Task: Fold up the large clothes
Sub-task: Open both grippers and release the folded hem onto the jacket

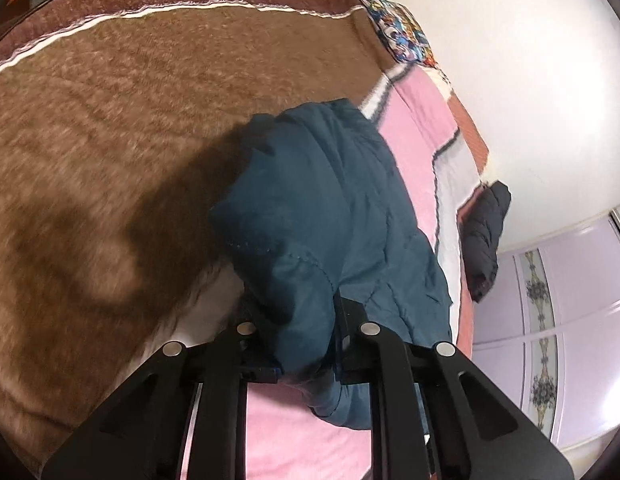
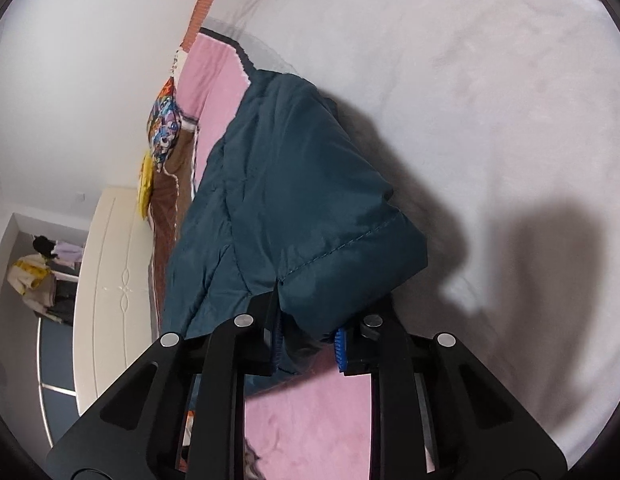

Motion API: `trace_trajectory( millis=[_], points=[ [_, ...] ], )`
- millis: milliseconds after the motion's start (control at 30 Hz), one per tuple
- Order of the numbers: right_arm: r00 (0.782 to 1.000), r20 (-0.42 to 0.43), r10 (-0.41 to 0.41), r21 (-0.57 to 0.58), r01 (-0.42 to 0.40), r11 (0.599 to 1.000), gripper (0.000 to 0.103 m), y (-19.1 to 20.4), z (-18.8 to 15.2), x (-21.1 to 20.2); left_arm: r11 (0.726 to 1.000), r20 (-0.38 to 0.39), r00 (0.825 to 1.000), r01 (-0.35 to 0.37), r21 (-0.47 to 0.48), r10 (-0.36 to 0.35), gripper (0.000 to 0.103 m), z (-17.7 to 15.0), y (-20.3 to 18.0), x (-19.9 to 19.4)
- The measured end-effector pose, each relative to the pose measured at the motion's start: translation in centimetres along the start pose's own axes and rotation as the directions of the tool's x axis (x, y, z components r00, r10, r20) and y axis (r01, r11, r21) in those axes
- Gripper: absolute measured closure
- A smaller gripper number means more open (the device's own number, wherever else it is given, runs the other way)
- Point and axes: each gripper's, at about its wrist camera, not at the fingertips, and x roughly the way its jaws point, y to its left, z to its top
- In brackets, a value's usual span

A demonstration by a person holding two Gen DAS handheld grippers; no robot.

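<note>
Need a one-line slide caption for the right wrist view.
Right gripper clamps a corner of the teal padded jacket above the pink-and-white blanket.

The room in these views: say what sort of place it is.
Most likely a bedroom. A bed covered by a pink blanket fills both views, a white headboard stands at its end, and wardrobe doors line the wall. The teal jacket is gripped above the bed.
</note>
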Motion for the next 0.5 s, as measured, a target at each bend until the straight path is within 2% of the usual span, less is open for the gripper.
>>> trace_trajectory(
  millis=[300, 500],
  points=[
    [0.996, -0.054, -0.07, -0.112, 0.064, 0.992, 0.083, -2.1, -4.2, -4.8, 1.0, -0.041, 0.999, -0.012, -0.011, 0.011, 0.086, -6.6, 4.7, -4.3],
    [0.989, -0.095, -0.112, -0.171, 0.095, 0.981, 0.083, -3.6, -6.5, -5.4, 0.999, -0.037, 0.999, -0.029, -0.042, 0.027, 0.085, -8.9, 7.3, -5.3]
  ],
)
